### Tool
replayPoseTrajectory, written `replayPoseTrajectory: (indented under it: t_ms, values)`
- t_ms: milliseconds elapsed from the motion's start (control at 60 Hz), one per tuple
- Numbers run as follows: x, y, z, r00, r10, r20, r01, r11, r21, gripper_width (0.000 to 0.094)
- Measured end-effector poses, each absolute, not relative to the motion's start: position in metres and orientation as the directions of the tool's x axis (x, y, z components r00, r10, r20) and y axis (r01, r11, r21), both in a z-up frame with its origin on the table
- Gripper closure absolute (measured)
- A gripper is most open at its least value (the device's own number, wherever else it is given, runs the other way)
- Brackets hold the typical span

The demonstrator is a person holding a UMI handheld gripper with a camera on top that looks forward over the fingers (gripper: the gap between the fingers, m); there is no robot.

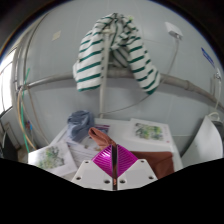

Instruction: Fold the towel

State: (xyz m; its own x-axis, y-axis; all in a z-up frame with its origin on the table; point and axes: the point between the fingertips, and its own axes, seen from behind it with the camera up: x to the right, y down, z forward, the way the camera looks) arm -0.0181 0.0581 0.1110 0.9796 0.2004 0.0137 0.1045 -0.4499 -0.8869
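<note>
A green-and-white striped towel hangs draped high on the pale wall, well beyond and above my fingers. My gripper is shut, its magenta pads pressed flat together with only a thin dark line between them. I see nothing held between the pads. An orange-brown cloth lies just ahead of the fingertips, a little to the left. I cannot tell whether it touches them. A blue-grey cloth is bunched just beyond it.
A metal rail runs across the wall below the towel. White printed boxes or papers lie on the surface ahead at the right and at the left. A white object stands at the far right.
</note>
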Motion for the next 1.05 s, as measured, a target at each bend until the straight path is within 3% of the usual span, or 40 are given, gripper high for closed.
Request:
replayPoseTrajectory:
  t_ms: [83,233,367,467,517,633,683,1050]
  values:
    - [0.050,0.066,0.117,0.994,0.093,0.055,0.091,-0.443,-0.892,0.0904]
    - [0.150,0.063,0.061,0.994,-0.050,0.093,0.049,-0.561,-0.827,0.0904]
    - [0.187,0.051,0.003,0.987,-0.085,0.135,0.047,-0.651,-0.758,0.0902]
    - [0.189,0.049,0.005,0.982,-0.097,0.160,0.063,-0.631,-0.773,0.0873]
    - [0.185,0.046,0.011,0.982,-0.098,0.160,0.064,-0.626,-0.777,0.0674]
    - [0.168,0.025,0.041,0.990,-0.095,0.105,0.030,-0.587,-0.809,0.0060]
    - [0.156,0.010,0.057,0.994,-0.090,0.070,0.008,-0.559,-0.829,0.0116]
    - [0.074,-0.162,0.141,0.998,-0.058,-0.017,-0.042,-0.459,-0.888,0.0085]
